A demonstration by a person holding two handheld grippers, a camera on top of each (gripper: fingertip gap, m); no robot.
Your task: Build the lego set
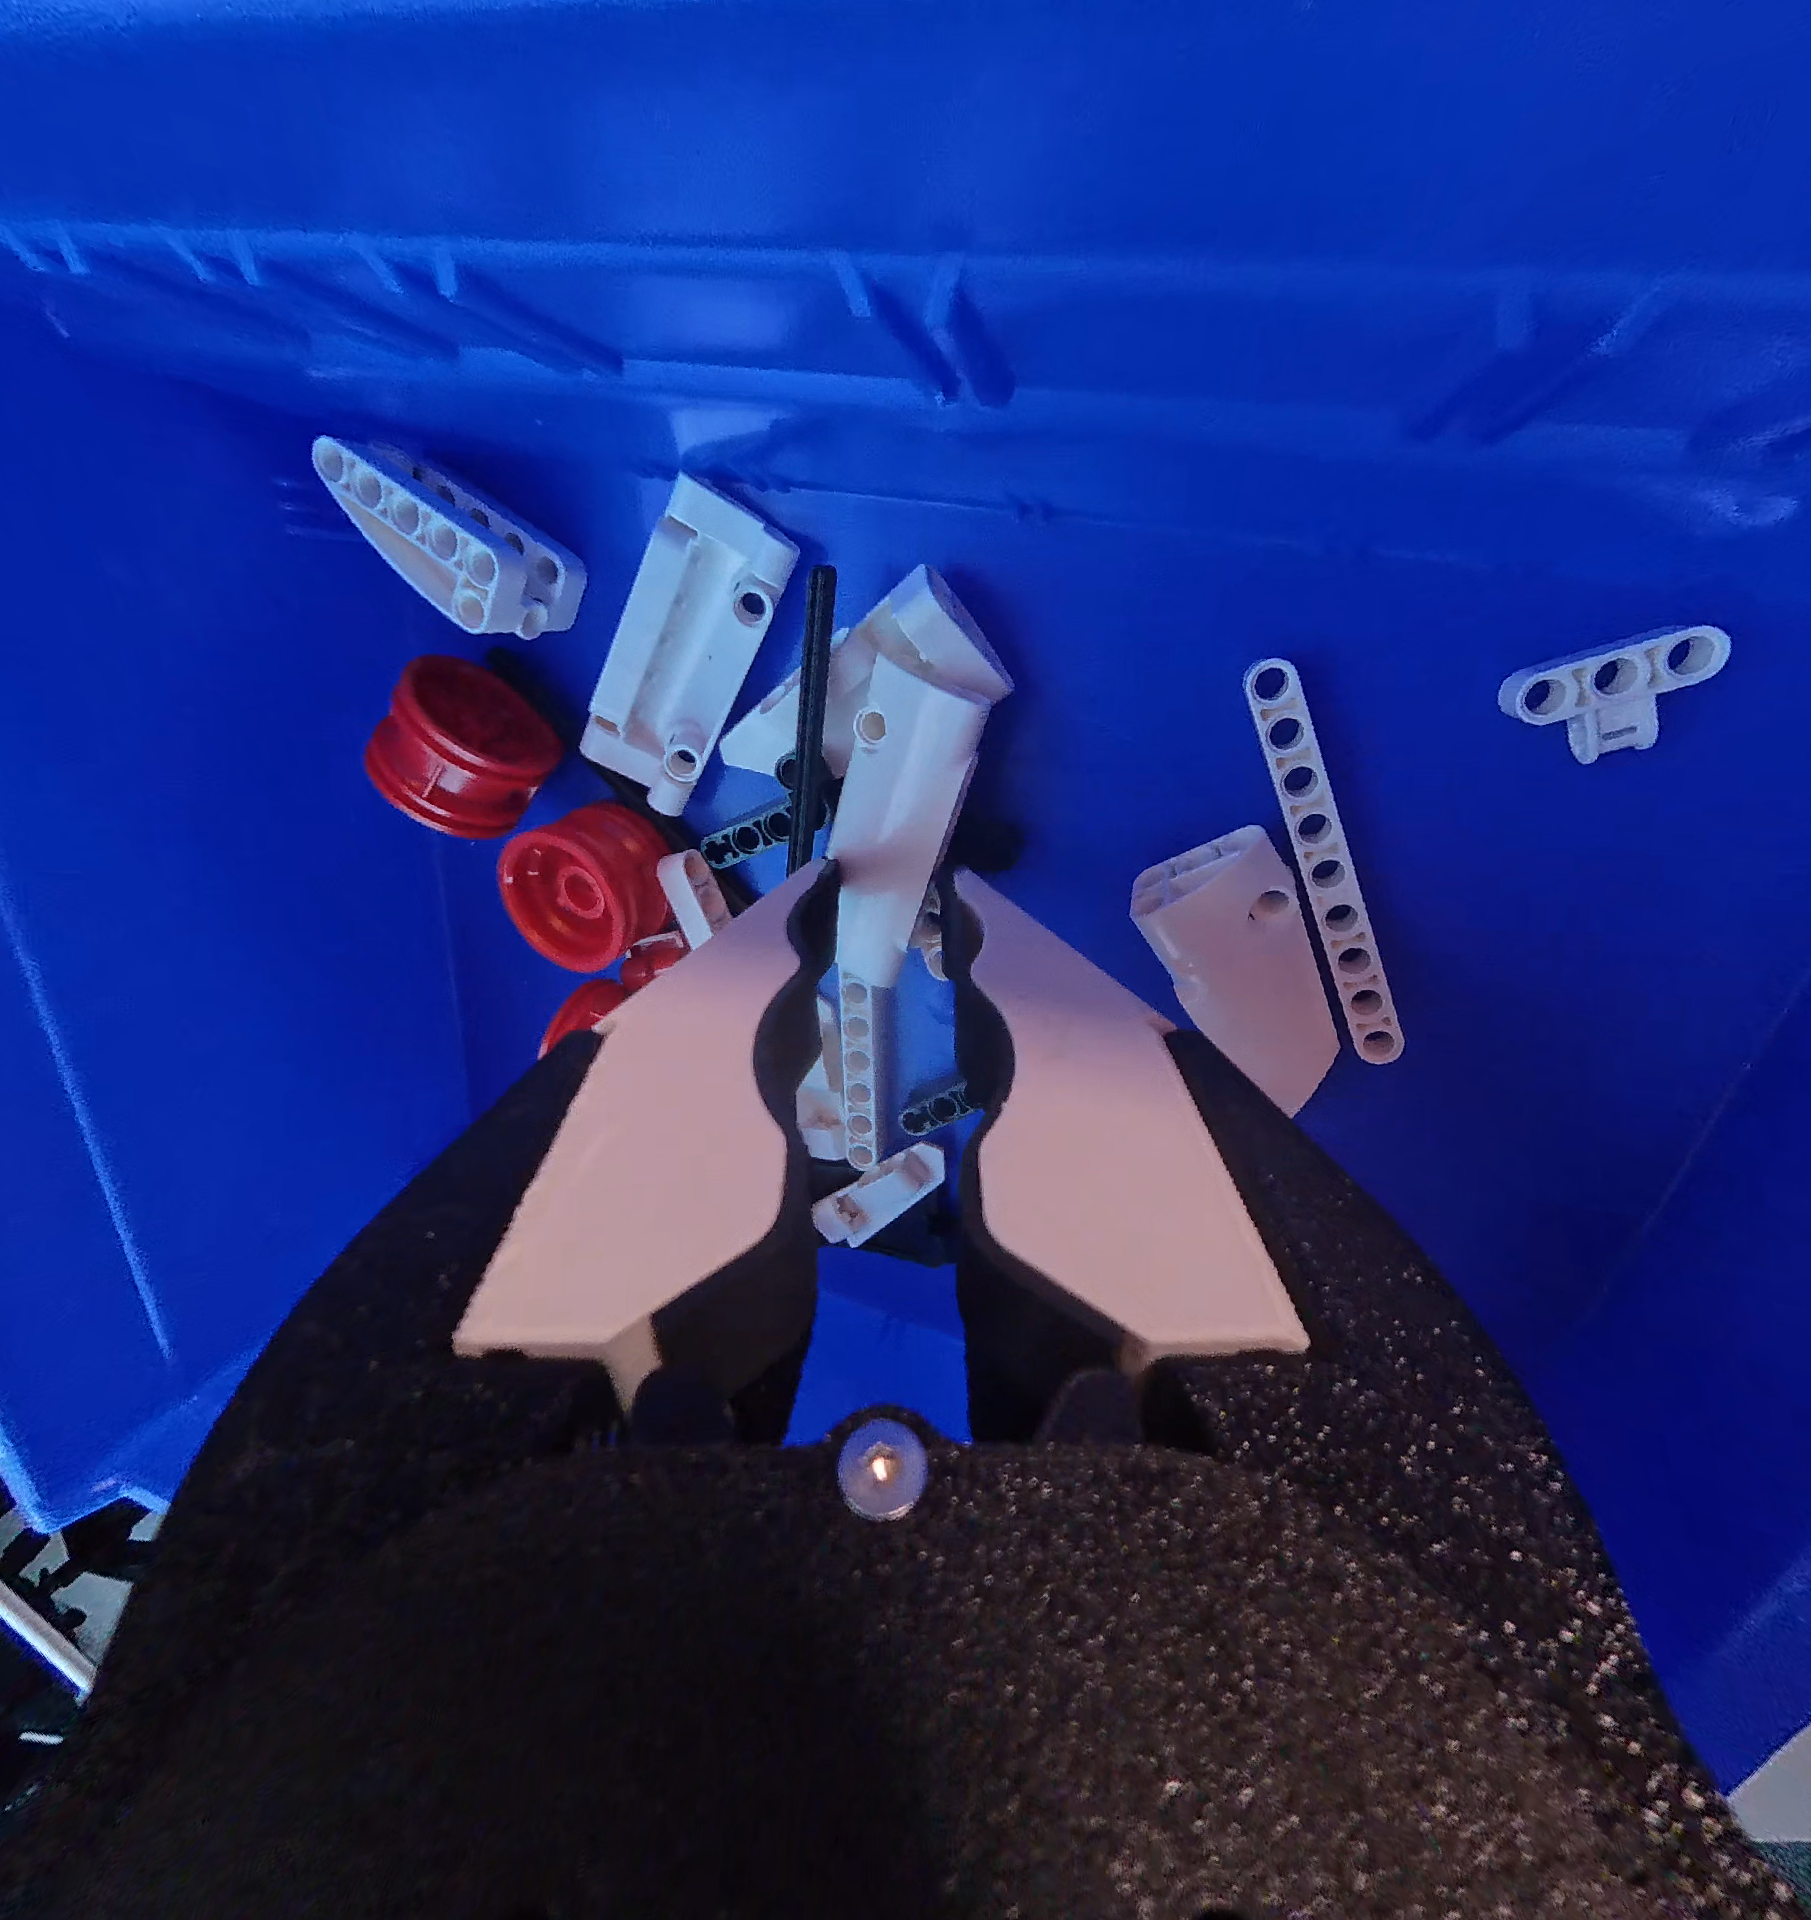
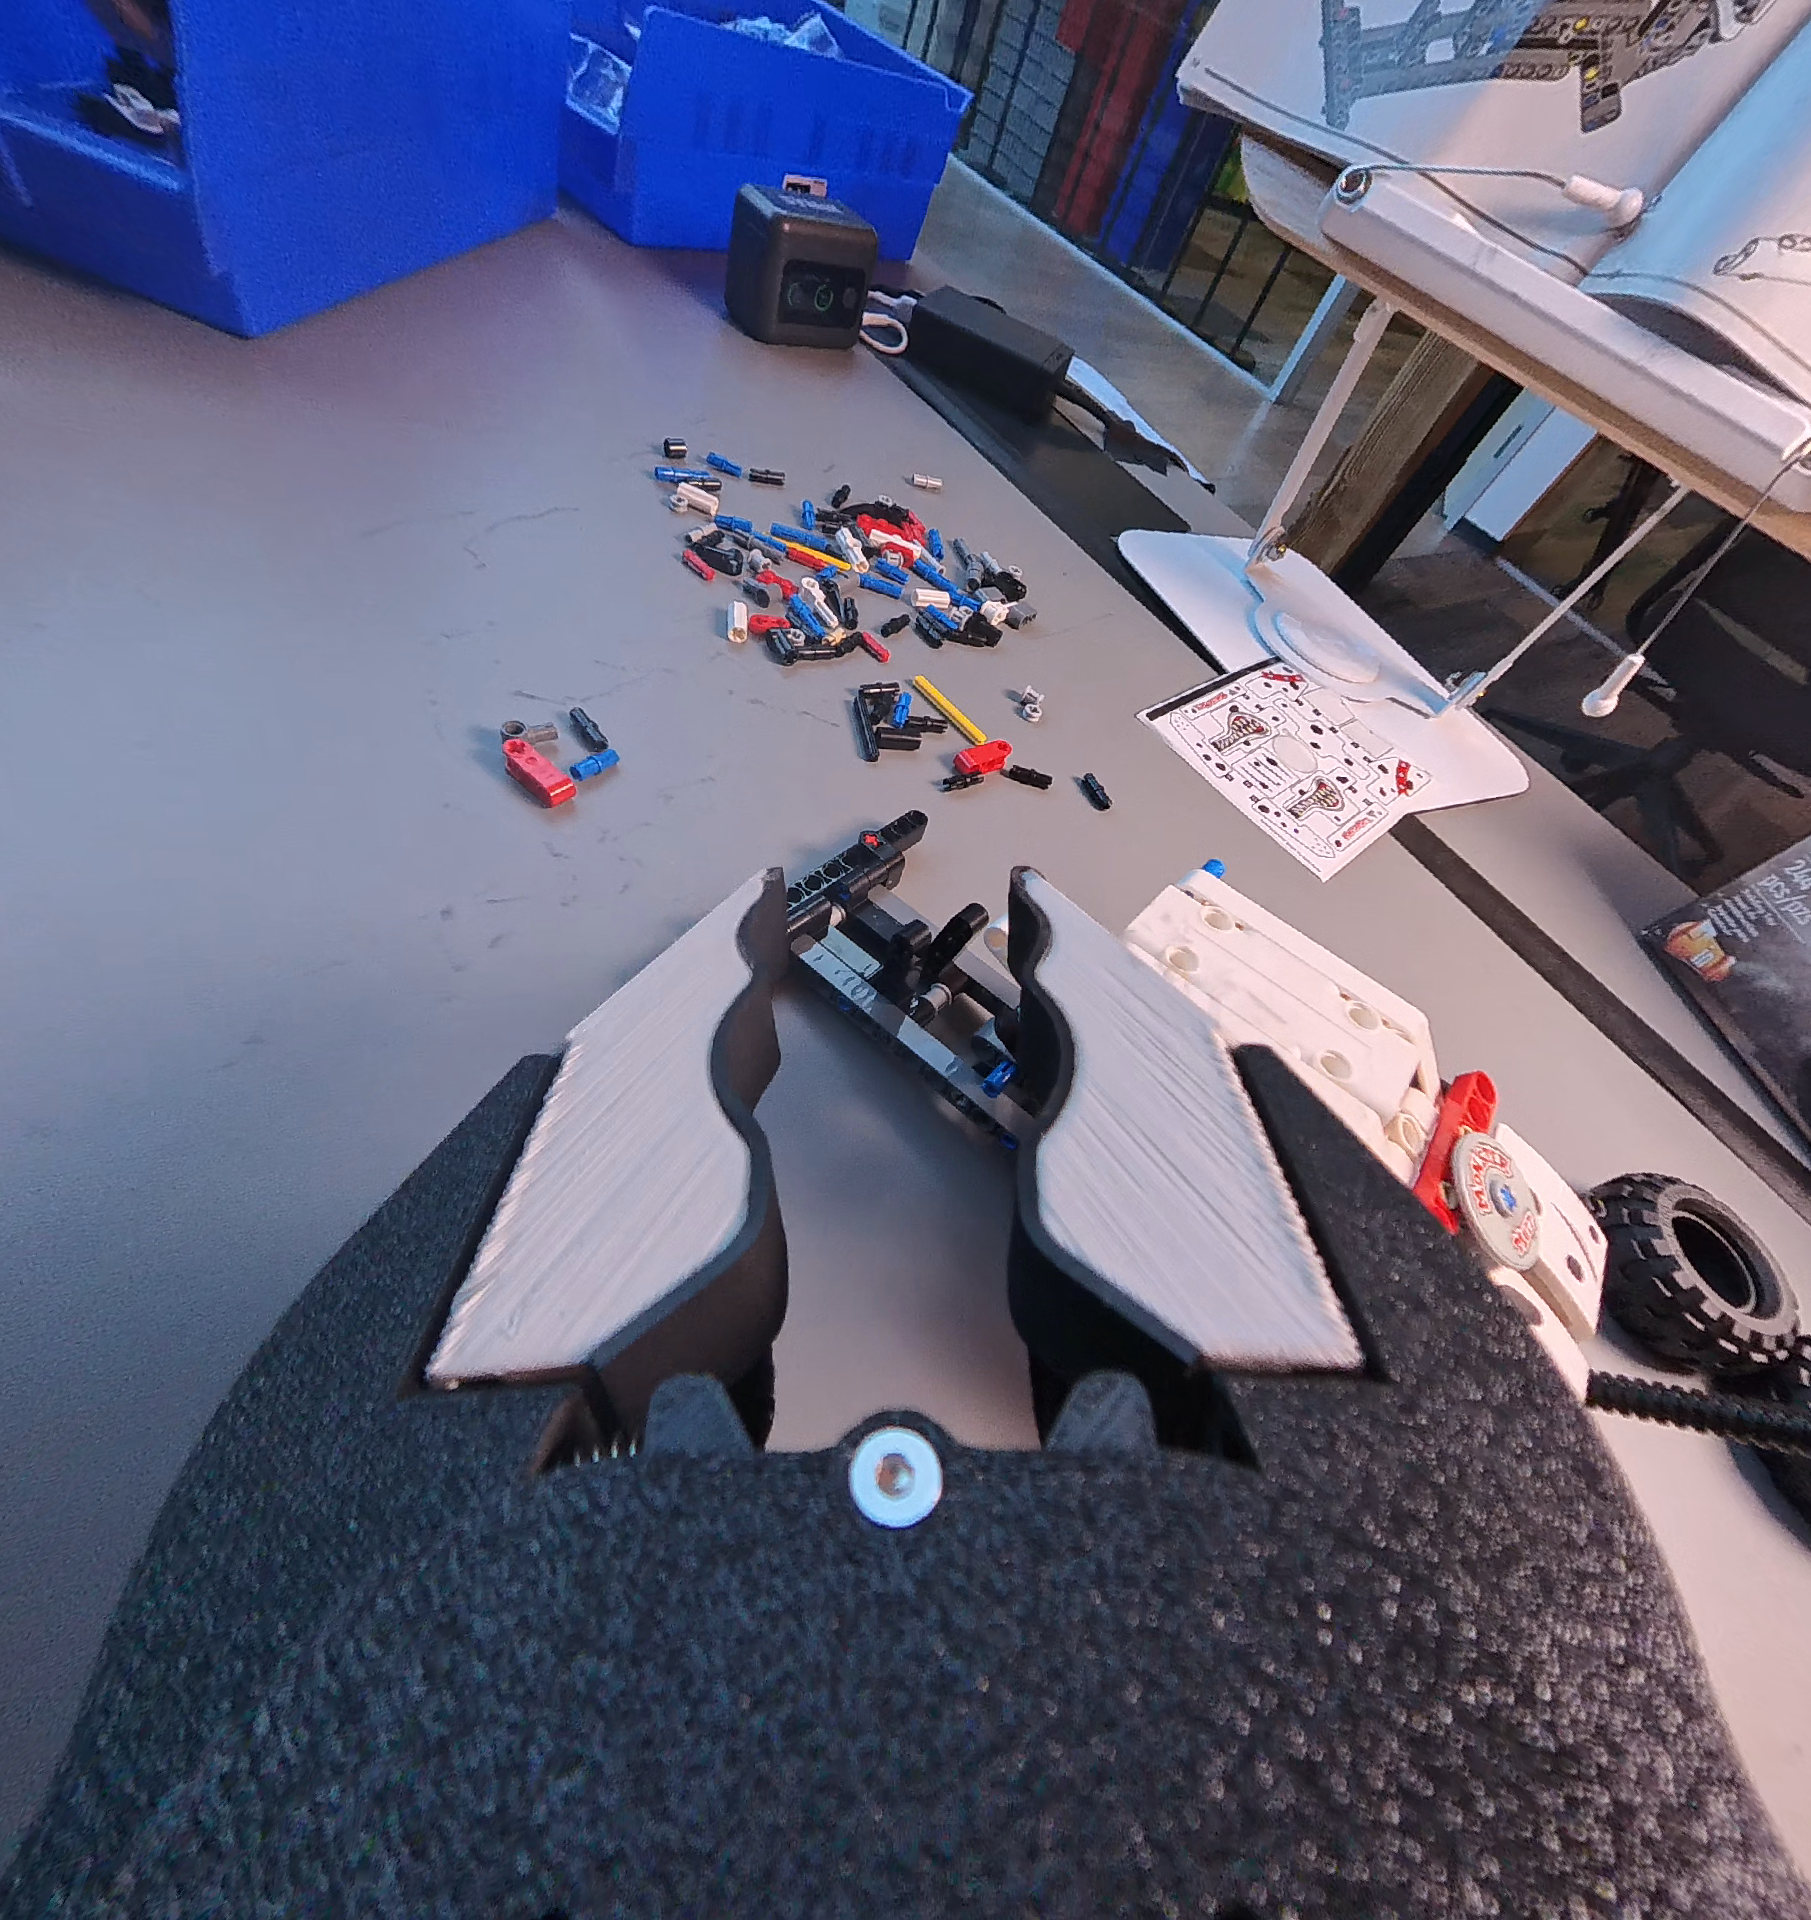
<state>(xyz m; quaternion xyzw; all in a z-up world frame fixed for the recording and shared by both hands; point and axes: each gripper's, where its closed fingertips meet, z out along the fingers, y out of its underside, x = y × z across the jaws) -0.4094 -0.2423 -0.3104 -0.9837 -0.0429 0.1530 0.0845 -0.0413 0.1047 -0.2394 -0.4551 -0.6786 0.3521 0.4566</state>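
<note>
In the left wrist view my left gripper (image 1: 893, 878) reaches into a blue bin (image 1: 984, 260) and is closed around the lower end of a long white panel piece (image 1: 906, 758) lying on a pile of parts. Two red wheel hubs (image 1: 461, 745) lie to its left. In the right wrist view my right gripper (image 2: 896, 883) is open and empty just above the table. A black chassis assembly (image 2: 911, 977) lies between and beyond its fingertips. A white body assembly (image 2: 1285, 987) sits right of the right finger.
The bin also holds a long white beam (image 1: 1322, 862), another white panel (image 1: 1244, 956) and a small white connector (image 1: 1618, 686). On the table lie a heap of small pins (image 2: 849, 571), a sticker sheet (image 2: 1285, 769), black tyres (image 2: 1701, 1268), a book stand (image 2: 1566, 343) and blue bins (image 2: 361, 156). The tips of one gripper are about 50 cm away from the tips of the other.
</note>
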